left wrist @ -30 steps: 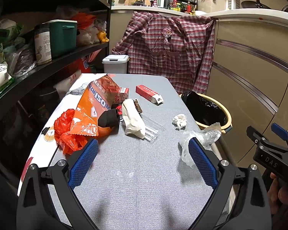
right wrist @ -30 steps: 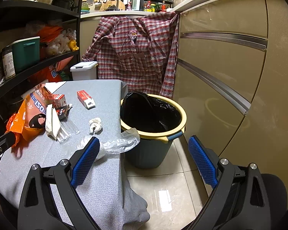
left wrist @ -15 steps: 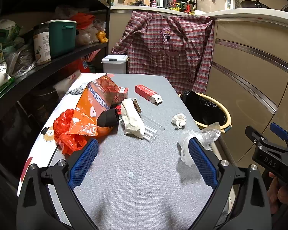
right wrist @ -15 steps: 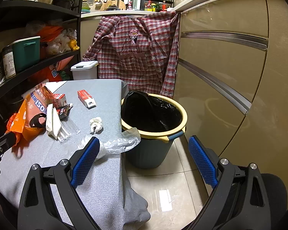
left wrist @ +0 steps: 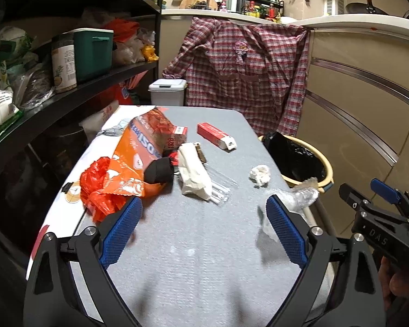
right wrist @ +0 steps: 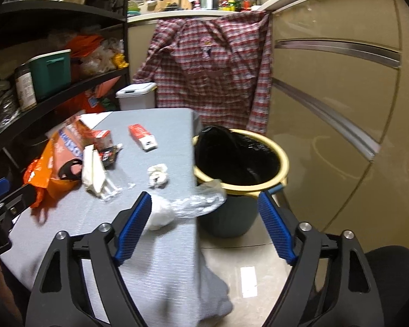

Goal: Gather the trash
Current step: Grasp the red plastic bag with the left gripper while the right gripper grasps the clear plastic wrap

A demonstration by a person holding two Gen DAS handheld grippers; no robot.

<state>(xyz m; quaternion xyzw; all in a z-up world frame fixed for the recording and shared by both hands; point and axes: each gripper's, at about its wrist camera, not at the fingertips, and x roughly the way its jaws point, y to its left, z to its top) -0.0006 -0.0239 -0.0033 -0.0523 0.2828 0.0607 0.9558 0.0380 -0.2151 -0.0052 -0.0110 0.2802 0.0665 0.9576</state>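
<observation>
Trash lies scattered on a grey-covered table (left wrist: pixel 204 245). Left gripper (left wrist: pixel 203 229) hovers over the near end of the table, jaws wide apart, holding nothing. Right gripper (right wrist: pixel 204 226) also stands wide and holds nothing, hanging over the table's right edge; its left finger (right wrist: pixel 133 226) is just in front of a clear plastic bag (right wrist: pixel 193 204) that hangs partly off that edge. In the left wrist view the same bag (left wrist: pixel 300 196) sits just beside the left gripper's right finger.

Bin (right wrist: pixel 282 163) with yellow rim and black liner stands on the floor right beside the table, close to the bag.

Other trash on the table: crumpled white tissue (left wrist: pixel 260 174) near the right edge, apart from the rest; red and white box (left wrist: pixel 216 136) further back; white folded wrapper (left wrist: pixel 193 174) on clear plastic sticks, touching a black item (left wrist: pixel 159 173); orange snack bag (left wrist: pixel 139 150) and crumpled red plastic bag (left wrist: pixel 101 188) at the left side, with a small red carton (left wrist: pixel 177 136) behind them.

Plaid shirt (left wrist: pixel 245 70) hangs behind the table. Shelf (left wrist: pixel 68 92) on the left holds a green box (left wrist: pixel 91 51) and a jar (left wrist: pixel 64 62). Small white lidded bin (left wrist: pixel 166 91) stands past the table's far end.
</observation>
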